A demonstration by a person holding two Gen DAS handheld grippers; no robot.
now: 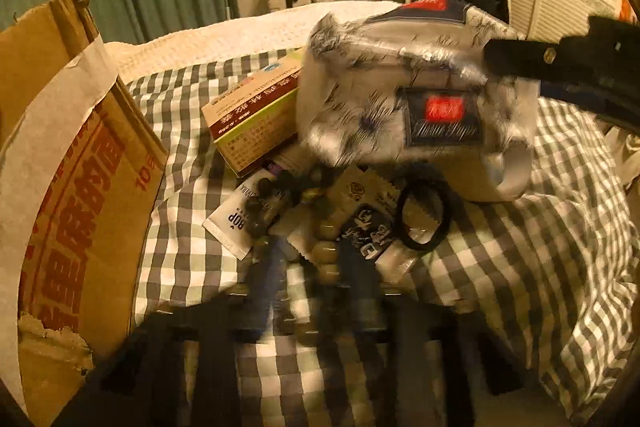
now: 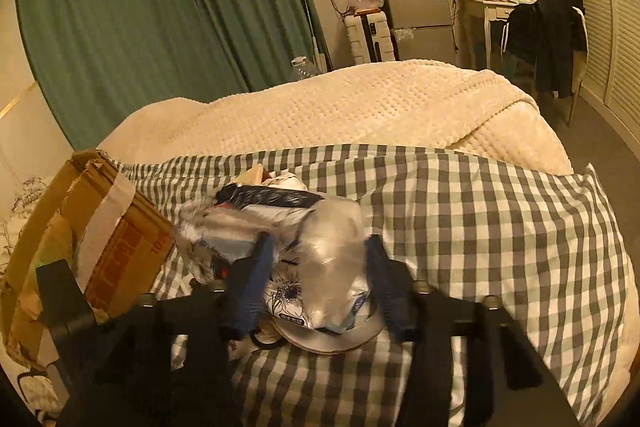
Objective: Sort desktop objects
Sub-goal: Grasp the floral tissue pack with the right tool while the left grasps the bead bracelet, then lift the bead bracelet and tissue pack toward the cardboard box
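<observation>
A pile of small things lies on the checked bedcover [image 1: 520, 247]. In it are a medicine box [image 1: 252, 123], a white tube [image 1: 236, 223], foil sachets [image 1: 360, 191], a black hair tie [image 1: 424, 215] and a string of pale beads [image 1: 326, 251]. My left gripper [image 1: 316, 267] is blurred, its blue fingers close on either side of the beads. A plastic-wrapped tissue pack [image 1: 400, 99] with a dark flower print lies on top of the pile. My right gripper [image 2: 320, 267] is shut on this tissue pack [image 2: 332, 259], one finger pressed on each side.
An open cardboard box [image 1: 80, 187] with red print and white tape stands at the left of the pile, also in the right wrist view [image 2: 112, 243]. A cream blanket [image 2: 340, 107] covers the bed behind. The checked cover spreads to the right.
</observation>
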